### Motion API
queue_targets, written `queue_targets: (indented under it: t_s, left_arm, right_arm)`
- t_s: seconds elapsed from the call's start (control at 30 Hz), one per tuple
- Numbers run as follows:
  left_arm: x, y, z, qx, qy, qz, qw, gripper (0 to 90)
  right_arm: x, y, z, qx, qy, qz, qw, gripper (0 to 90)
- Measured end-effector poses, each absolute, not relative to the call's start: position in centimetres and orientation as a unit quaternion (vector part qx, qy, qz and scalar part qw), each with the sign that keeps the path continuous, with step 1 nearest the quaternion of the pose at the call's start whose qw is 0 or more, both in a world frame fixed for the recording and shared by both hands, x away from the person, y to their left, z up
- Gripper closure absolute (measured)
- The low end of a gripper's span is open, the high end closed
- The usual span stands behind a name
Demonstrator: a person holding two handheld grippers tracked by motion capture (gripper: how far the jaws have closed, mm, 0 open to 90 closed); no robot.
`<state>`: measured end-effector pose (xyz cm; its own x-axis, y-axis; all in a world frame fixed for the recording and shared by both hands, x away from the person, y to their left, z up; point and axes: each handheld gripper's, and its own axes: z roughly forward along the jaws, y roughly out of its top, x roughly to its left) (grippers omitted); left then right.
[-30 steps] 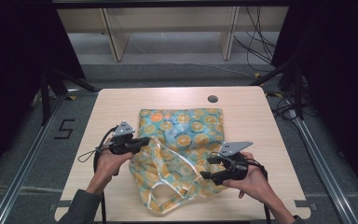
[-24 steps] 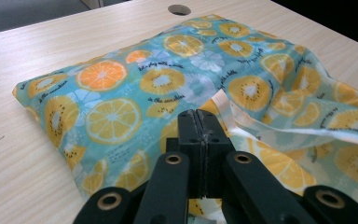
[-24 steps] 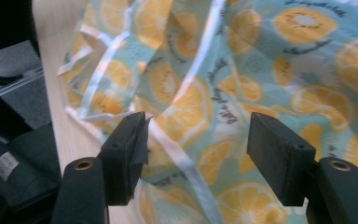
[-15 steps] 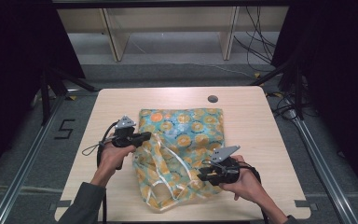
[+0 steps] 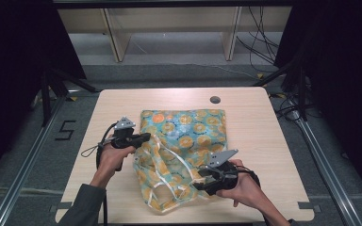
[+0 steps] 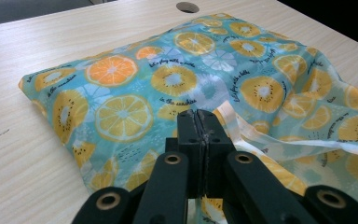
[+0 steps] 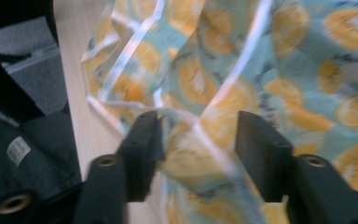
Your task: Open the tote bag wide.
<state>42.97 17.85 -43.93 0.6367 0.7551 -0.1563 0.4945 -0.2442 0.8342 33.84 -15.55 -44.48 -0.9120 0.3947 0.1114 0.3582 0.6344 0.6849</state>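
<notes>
A pillow (image 5: 184, 127) in a teal cover printed with orange and lemon slices lies in the middle of the table (image 5: 245, 117). The cover's loose open end (image 5: 165, 179), with its white hem, spreads toward the near edge. My left gripper (image 5: 146, 137) is at the pillow's left side. Its jaws (image 6: 200, 126) are pressed together on the cover's hem (image 6: 242, 128). My right gripper (image 5: 199, 181) is at the loose end's right side. Its jaws have just been opening and stand apart (image 7: 198, 130), with crumpled cover fabric (image 7: 191, 84) between them and the pads not pressing on it.
A round cable hole (image 5: 215, 100) sits in the table's far part. Bare wood lies to the left and right of the pillow. Beyond the table stand a pale shelf (image 5: 169, 28), black stands and floor cables (image 5: 259, 42). A "5" mark (image 5: 65, 130) is on the floor at left.
My right gripper has shifted a little left and nearer, into the loose fabric. The left gripper has kept its place and its hold on the hem.
</notes>
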Motion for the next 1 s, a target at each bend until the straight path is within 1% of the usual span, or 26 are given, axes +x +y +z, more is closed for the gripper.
queue_targets:
  t_s: [0.03,0.07,0.13,0.2,0.23,0.3,0.33,0.37,0.43,0.47,0.5,0.53,0.6,0.63,0.67,0.7,0.73,0.77,0.8,0.83,0.87,0.97,1.0]
  left_arm:
    - [43.0,18.0,-43.9,0.781,0.398,0.142,0.460,88.3]
    - [43.0,17.9,-43.9,0.775,0.403,0.139,0.466,88.3]
    - [43.0,17.9,-44.0,0.773,0.406,0.137,0.468,88.1]
    - [43.0,18.0,-44.0,0.773,0.406,0.139,0.468,87.9]
    - [42.9,18.2,-44.0,0.773,0.407,0.136,0.468,87.8]
    - [43.0,18.4,-44.0,0.772,0.408,0.138,0.468,87.4]
    - [43.0,18.5,-44.1,0.771,0.409,0.135,0.469,87.4]
    - [43.1,18.5,-44.1,0.772,0.410,0.135,0.467,87.3]
    - [43.1,18.5,-44.3,0.774,0.407,0.133,0.466,87.1]
    - [43.1,18.5,-44.3,0.774,0.407,0.133,0.466,87.1]
    - [43.0,18.3,-44.4,0.773,0.411,0.131,0.465,87.1]
    - [42.9,18.3,-44.5,0.775,0.408,0.134,0.464,87.3]
    - [42.9,18.3,-44.5,0.778,0.405,0.133,0.461,87.6]
    - [42.8,18.5,-44.4,0.788,0.398,0.133,0.451,87.8]
    - [42.8,18.5,-44.4,0.789,0.397,0.133,0.450,88.0]
    - [42.8,18.5,-44.4,0.791,0.395,0.136,0.447,88.0]
    - [42.8,18.5,-44.5,0.792,0.395,0.138,0.445,88.1]
    - [42.8,18.5,-44.5,0.792,0.395,0.138,0.445,88.2]
    - [42.9,18.6,-44.7,0.794,0.394,0.138,0.441,88.2]
    - [42.9,18.6,-44.9,0.798,0.394,0.144,0.432,88.2]
    - [43.1,18.5,-45.8,0.805,0.398,0.146,0.414,88.2]
    - [43.5,18.3,-47.4,0.817,0.399,0.138,0.393,88.0]
    - [43.5,18.3,-47.4,0.817,0.399,0.138,0.393,87.5]
  right_arm:
    - [33.7,-15.4,-44.6,0.209,0.907,0.365,0.033,39.9]
    - [33.5,-15.4,-44.7,0.208,0.909,0.359,0.035,36.4]
    - [33.6,-15.5,-45.0,0.206,0.914,0.343,0.069,31.5]
    - [33.8,-15.6,-45.0,0.201,0.916,0.340,0.075,30.9]
    - [33.8,-15.8,-45.4,0.203,0.918,0.335,0.069,30.7]
    - [33.6,-15.7,-45.8,0.209,0.919,0.326,0.071,32.3]
    - [33.9,-15.7,-46.0,0.186,0.925,0.322,0.080,35.0]
    - [33.9,-15.9,-46.1,0.186,0.928,0.307,0.098,41.5]
    - [34.1,-15.8,-46.0,0.179,0.927,0.313,0.103,61.3]
    - [34.3,-15.7,-45.9,0.175,0.923,0.329,0.096,69.2]
    - [34.3,-15.7,-45.9,0.175,0.923,0.329,0.096,69.2]
    - [35.0,-15.8,-45.3,0.187,0.909,0.359,0.099,81.6]
    - [35.4,-16.0,-44.8,0.191,0.904,0.370,0.101,83.4]
    - [36.6,-16.2,-43.9,0.218,0.886,0.394,0.109,86.4]
    - [37.5,-16.5,-43.3,0.230,0.880,0.400,0.112,87.4]
    - [38.3,-16.7,-43.1,0.228,0.872,0.415,0.124,88.1]
    - [39.6,-17.3,-42.7,0.249,0.858,0.428,0.135,88.8]
    - [40.3,-17.7,-42.5,0.262,0.851,0.433,0.136,89.0]
    - [40.3,-17.7,-42.5,0.262,0.851,0.433,0.136,89.0]
    - [42.5,-18.6,-42.7,0.304,0.833,0.443,0.134,89.4]
    - [43.4,-19.0,-43.0,0.316,0.829,0.443,0.133,89.5]
    - [45.4,-19.2,-44.7,0.346,0.828,0.422,0.129,89.6]
    - [45.4,-19.2,-44.7,0.346,0.828,0.422,0.129,89.6]
